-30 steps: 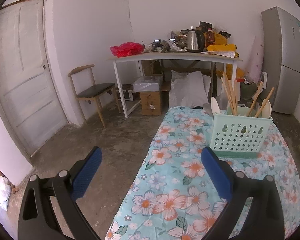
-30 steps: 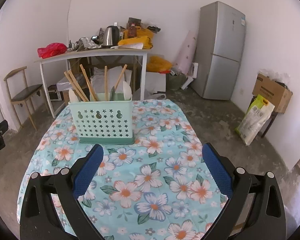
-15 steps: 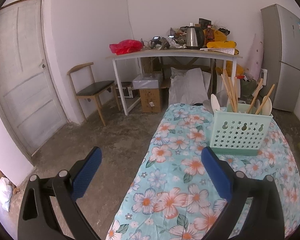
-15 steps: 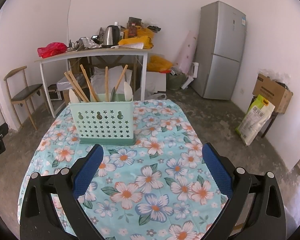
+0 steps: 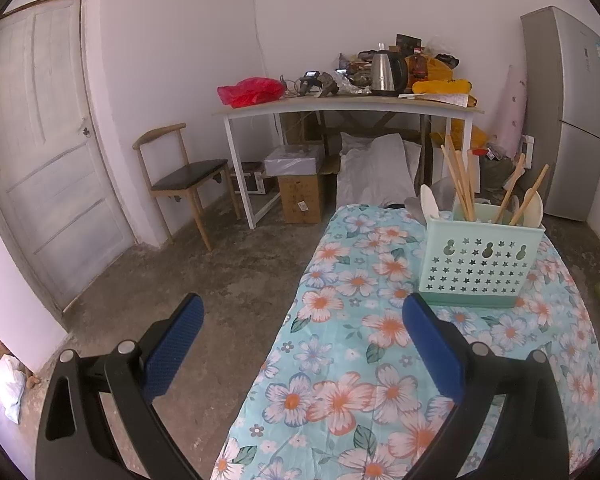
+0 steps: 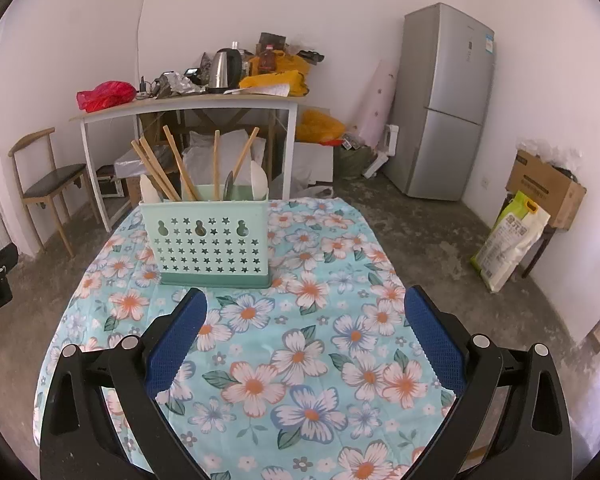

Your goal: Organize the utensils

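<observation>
A mint-green perforated utensil basket [image 6: 210, 240] [image 5: 478, 264] stands upright on the floral tablecloth [image 6: 300, 340] [image 5: 356, 360]. Wooden chopsticks [image 6: 160, 172] [image 5: 458, 180], wooden-handled utensils [image 6: 245, 154] [image 5: 528, 196] and white spoons [image 6: 259, 180] [image 5: 429, 202] stick up out of it. My right gripper [image 6: 304, 344] hangs open over the cloth in front of the basket, holding nothing. My left gripper [image 5: 300, 350] is open and empty too, straddling the table's left edge, with the basket ahead to its right.
Behind the table stands a white desk [image 6: 188, 102] piled with a kettle [image 6: 225, 68], a red bag [image 6: 106, 94] and clutter. A wooden chair [image 5: 180, 176] and a door [image 5: 36, 140] are at left, a grey fridge [image 6: 444, 100], a cardboard box [image 6: 544, 188] and a sack [image 6: 508, 240] at right.
Both grippers have drawn back slightly and risen; the basket sits a little lower and farther in each view. Neither gripper's opening has changed.
</observation>
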